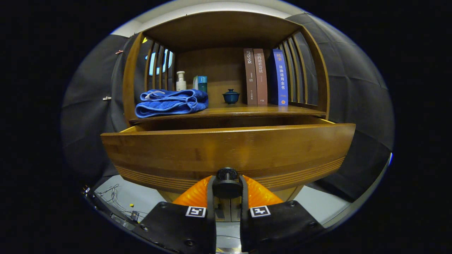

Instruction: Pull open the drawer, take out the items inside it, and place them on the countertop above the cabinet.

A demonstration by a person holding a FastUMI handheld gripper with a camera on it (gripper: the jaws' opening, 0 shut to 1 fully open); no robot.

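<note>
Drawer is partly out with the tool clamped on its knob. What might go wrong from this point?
1. The tool grips only the small round knob; it may slip off if the pull continues.
2. The drawer looks well out already; pulling much further might tip it or drag it free.
3. The countertop already carries a folded blue towel, bottles, a small cup and books, so placing room is tight.
</note>
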